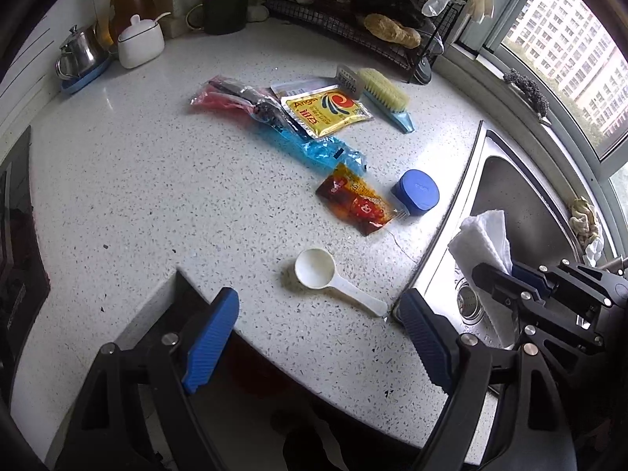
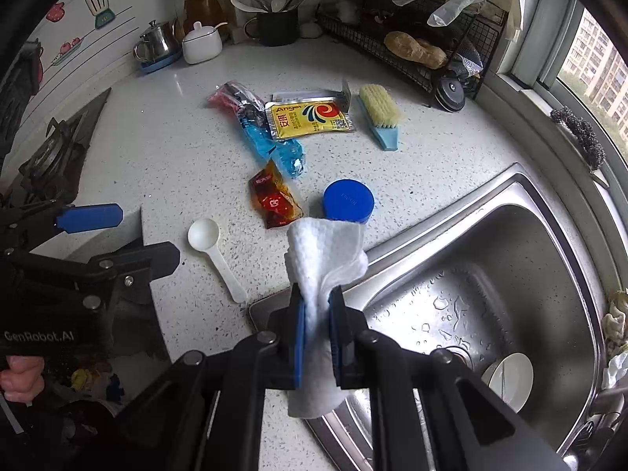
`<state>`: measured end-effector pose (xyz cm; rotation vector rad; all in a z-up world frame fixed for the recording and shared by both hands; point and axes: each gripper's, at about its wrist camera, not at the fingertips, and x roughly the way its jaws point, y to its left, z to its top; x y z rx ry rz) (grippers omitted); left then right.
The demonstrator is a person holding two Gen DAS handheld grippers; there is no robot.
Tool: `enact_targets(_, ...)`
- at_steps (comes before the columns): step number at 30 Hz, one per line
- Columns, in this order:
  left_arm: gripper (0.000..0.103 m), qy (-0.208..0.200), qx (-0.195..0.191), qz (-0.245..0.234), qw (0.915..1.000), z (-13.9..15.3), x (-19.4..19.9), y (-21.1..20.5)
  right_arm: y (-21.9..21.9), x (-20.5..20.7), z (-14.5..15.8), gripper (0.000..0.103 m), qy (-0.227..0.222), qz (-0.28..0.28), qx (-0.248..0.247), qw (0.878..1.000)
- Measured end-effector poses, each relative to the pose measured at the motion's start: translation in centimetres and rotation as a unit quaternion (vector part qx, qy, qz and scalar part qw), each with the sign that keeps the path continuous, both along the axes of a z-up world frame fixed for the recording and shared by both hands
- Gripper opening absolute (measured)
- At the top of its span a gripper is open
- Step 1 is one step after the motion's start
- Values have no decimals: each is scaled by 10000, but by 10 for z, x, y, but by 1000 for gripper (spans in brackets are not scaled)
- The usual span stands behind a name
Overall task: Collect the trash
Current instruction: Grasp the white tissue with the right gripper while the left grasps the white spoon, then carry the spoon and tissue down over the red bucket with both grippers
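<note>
My right gripper (image 2: pixel 317 310) is shut on a white crumpled paper towel (image 2: pixel 325 251), held above the edge between counter and sink; the left wrist view shows this gripper (image 1: pixel 496 274) and the towel (image 1: pixel 484 241) at the right. My left gripper (image 1: pixel 322 314) hangs open over the counter's near edge with nothing between its fingers, just short of a white plastic scoop (image 1: pixel 316 269). Wrappers lie on the counter: a brown-red sauce sachet (image 1: pixel 355 204), a blue crinkled wrapper (image 1: pixel 314 149), a yellow packet (image 1: pixel 327 112) and a pink-black wrapper (image 1: pixel 231 98).
A blue lidded jar (image 1: pixel 418 192) stands by the sachet, and a scrub brush (image 1: pixel 386 96) lies beyond it. The steel sink (image 2: pixel 490 274) holds a small dish (image 2: pixel 508 380). A wire rack (image 2: pixel 412 51), utensil cup (image 2: pixel 276 25), sugar bowl (image 2: pixel 202 45) and teapot (image 2: pixel 155 43) line the back. A stove (image 2: pixel 51 157) is left.
</note>
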<state>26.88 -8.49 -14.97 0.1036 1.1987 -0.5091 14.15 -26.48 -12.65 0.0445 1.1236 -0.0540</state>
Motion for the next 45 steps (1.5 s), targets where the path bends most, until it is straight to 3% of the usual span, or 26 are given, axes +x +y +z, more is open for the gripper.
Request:
enact_targets(11, 83, 551, 334, 693, 9955, -40, 18, -10, -19, 21, -25, 10, 195, 281, 362, 9988)
enact_targets(17, 81, 510, 444, 859, 9940, -49, 23, -17, -28, 23, -34, 10, 289, 319, 492, 9979)
enact_targets(23, 67, 393, 555, 908, 9935, -51, 25, -23, -33, 22, -38, 10, 354, 304, 554, 9974)
enact_targets(26, 50, 362, 641, 839, 9938, -50, 21, -26, -34, 21, -40, 10, 372, 290, 580, 9972)
enact_targets(28, 32, 369, 657, 743, 9944, -49, 17, -27, -32, 20, -40, 10, 380, 294, 603, 9970)
enact_targets(30, 25, 336, 693, 675, 9947, -49, 13, -28, -30, 19, -40, 10, 386, 286, 623, 9969)
enact_targets(42, 22, 96, 479, 322, 9983, -33, -6, -19, -7, 11, -29, 10, 321, 208, 683, 9969)
enact_targets(44, 18, 14, 480, 296, 9984, -28, -10, -10, 2, 9, -25, 10, 281, 227, 669, 9971)
enact_targets(45, 9, 12, 450, 288, 9986, -27, -11, -5, 7, 8, -23, 10, 261, 243, 662, 9972)
